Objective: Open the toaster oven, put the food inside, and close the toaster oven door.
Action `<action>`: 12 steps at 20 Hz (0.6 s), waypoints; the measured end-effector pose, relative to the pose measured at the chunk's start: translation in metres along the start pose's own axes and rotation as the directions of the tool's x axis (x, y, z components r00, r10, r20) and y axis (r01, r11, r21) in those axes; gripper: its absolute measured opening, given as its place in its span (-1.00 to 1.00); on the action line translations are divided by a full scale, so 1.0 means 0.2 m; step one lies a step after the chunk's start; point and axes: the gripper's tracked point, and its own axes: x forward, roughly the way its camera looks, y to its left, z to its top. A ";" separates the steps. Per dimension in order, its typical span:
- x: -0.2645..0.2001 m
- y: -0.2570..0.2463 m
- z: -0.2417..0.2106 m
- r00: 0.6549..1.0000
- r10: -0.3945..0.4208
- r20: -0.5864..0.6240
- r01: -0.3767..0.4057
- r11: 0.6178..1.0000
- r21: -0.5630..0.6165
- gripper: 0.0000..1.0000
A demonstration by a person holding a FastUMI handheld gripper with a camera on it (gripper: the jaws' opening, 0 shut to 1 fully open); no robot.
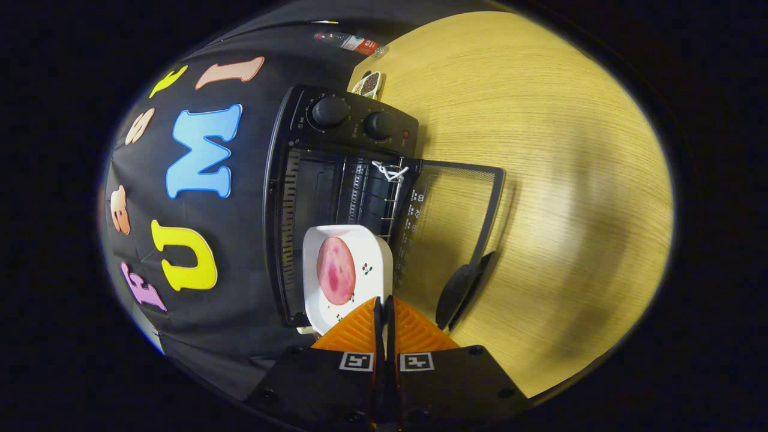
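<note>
The black toaster oven (pixel 336 126) stands open, its glass door (pixel 456 204) folded down flat over the wooden table (pixel 540 150), with the door handle (pixel 465 288) just beside my fingers. A white square plate (pixel 372 252) carrying a round pink slice of ham (pixel 336 270) sits at the oven's mouth, partly inside the cavity. My gripper (pixel 384 303) is shut on the plate's near rim, both fingers pressed together on it. Beyond the plate, the wire rack (pixel 366 192) shows inside the oven.
A white tie (pixel 390 171) hangs on the rack's front edge. Two knobs (pixel 330 111) sit on the oven's control panel. Past the oven lie a small dish of beans (pixel 369 84) and a plastic bottle (pixel 351 42). Black cloth backs the oven.
</note>
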 end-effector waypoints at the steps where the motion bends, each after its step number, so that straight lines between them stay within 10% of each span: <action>1: 0.04 0.04 0.00 1.000 0.005 0.017 -0.005 1.000 0.020 -0.96; 12: 0.39 0.10 0.11 0.990 -0.057 0.125 0.041 0.991 0.127 -0.96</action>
